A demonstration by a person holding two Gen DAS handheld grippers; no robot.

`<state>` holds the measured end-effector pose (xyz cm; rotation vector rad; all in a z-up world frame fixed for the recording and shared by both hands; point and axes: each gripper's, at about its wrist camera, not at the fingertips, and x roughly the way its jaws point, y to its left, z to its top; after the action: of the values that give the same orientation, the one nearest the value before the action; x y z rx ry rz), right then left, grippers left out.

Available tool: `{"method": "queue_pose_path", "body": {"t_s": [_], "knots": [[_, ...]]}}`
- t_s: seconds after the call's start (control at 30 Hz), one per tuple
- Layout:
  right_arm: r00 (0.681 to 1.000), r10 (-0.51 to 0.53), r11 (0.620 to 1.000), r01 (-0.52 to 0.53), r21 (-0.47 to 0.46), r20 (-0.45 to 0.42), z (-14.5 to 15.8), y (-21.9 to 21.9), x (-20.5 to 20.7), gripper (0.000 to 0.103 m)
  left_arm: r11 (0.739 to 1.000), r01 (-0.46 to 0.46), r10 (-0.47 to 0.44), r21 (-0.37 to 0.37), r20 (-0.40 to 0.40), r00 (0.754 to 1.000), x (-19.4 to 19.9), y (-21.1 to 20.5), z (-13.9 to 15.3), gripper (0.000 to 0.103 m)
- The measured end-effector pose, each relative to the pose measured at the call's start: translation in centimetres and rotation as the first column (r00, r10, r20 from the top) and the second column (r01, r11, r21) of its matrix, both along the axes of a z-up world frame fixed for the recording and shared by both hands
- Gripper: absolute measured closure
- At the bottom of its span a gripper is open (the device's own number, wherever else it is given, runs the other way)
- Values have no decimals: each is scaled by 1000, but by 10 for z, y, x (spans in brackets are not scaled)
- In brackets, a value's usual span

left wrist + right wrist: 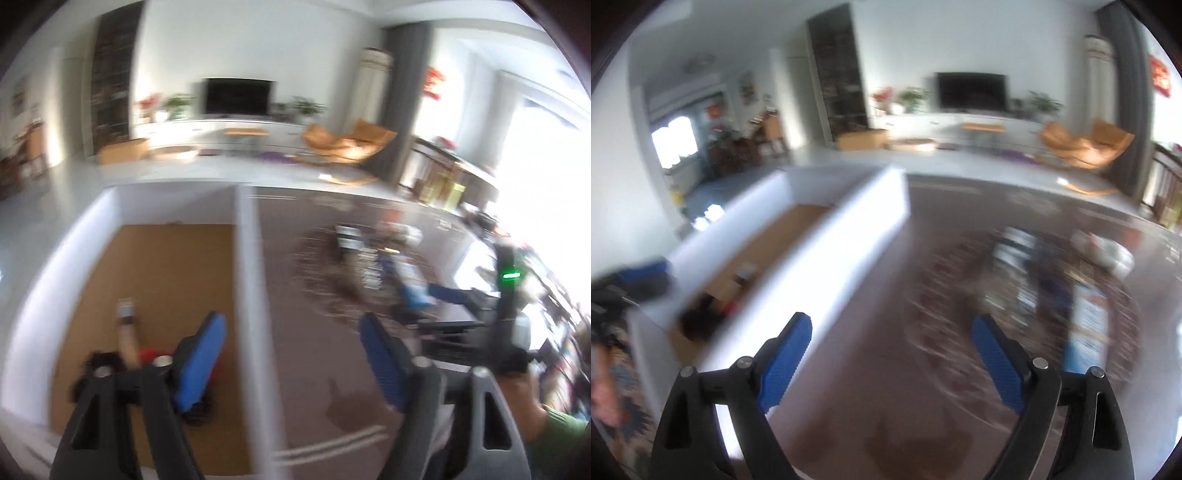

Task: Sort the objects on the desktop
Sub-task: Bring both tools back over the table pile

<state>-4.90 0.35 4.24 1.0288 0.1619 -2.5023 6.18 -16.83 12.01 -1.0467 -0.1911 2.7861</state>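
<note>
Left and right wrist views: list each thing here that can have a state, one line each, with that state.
left gripper: open, nothing between its fingers
right gripper: open, nothing between its fingers
white box: open-topped, a few small items lying on its brown floor
pile of objects: on the dark table, outside the box, too blurred to identify
television: screen dark

A white box [244, 258] stood on the dark table [314, 369], its raised wall a barrier between its brown floor and the tabletop. Small items [127, 332] lay in the box's near part; the far part lay bare. Bare tabletop ran beside the box, with blurred clutter [1071, 288] crowding the table to the right.
</note>
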Motion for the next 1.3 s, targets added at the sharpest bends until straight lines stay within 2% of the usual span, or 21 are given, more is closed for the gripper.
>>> {"method": "queue_pose_path", "body": {"t_s": [0.03, 0.1, 0.2, 0.33, 0.47, 0.57, 0.6, 0.7, 0.73, 0.77, 0.83, 1.3], "knots": [[999, -42, 998, 41, 42, 8, -10, 21, 1, 14, 999, 45, -45, 4, 7, 999, -1, 19, -2, 10], [991, -126, 987, 122, 107, 39, -30, 66, 4, 14, 993, 121, -121, 2, 32, 992, -10, 59, -17, 10], [970, -215, 971, 200, 129, 115, -57, 108, 5, 14, 990, 138, -134, -38, 99, 986, -35, 100, -54, 10], [950, -269, 959, 250, 131, 155, -72, 130, 5, 14, 991, 38, -17, -131, 161, 987, -76, 125, -105, 10], [946, -279, 957, 260, 126, 168, -78, 132, -11, 13, 986, -12, 37, -168, 149, 988, -104, 129, -138, 10], [946, -288, 953, 268, 138, 149, -79, 123, -25, 0, 985, -48, 75, -167, 161, 984, -128, 125, -155, 10], [946, -293, 952, 275, 135, 136, -79, 124, -29, 0, 984, -60, 88, -166, 165, 982, -133, 125, -160, 10], [945, -298, 950, 280, 135, 137, -79, 123, -45, 0, 980, -91, 123, -174, 182, 976, -150, 121, -168, 10], [946, -294, 951, 277, 135, 137, -78, 123, -48, 0, 981, -91, 127, -171, 210, 969, -152, 119, -169, 9], [947, -290, 953, 273, 135, 138, -78, 123, -50, 0, 979, -90, 126, -182, 200, 972, -151, 122, -166, 9], [947, -289, 953, 271, 134, 138, -76, 124, -51, 0, 978, -65, 109, -200, 220, 969, -156, 127, -169, 0], [947, -289, 953, 272, 134, 138, -76, 124, -51, 0, 978, -56, 101, -199, 225, 969, -159, 132, -171, 0]]}}
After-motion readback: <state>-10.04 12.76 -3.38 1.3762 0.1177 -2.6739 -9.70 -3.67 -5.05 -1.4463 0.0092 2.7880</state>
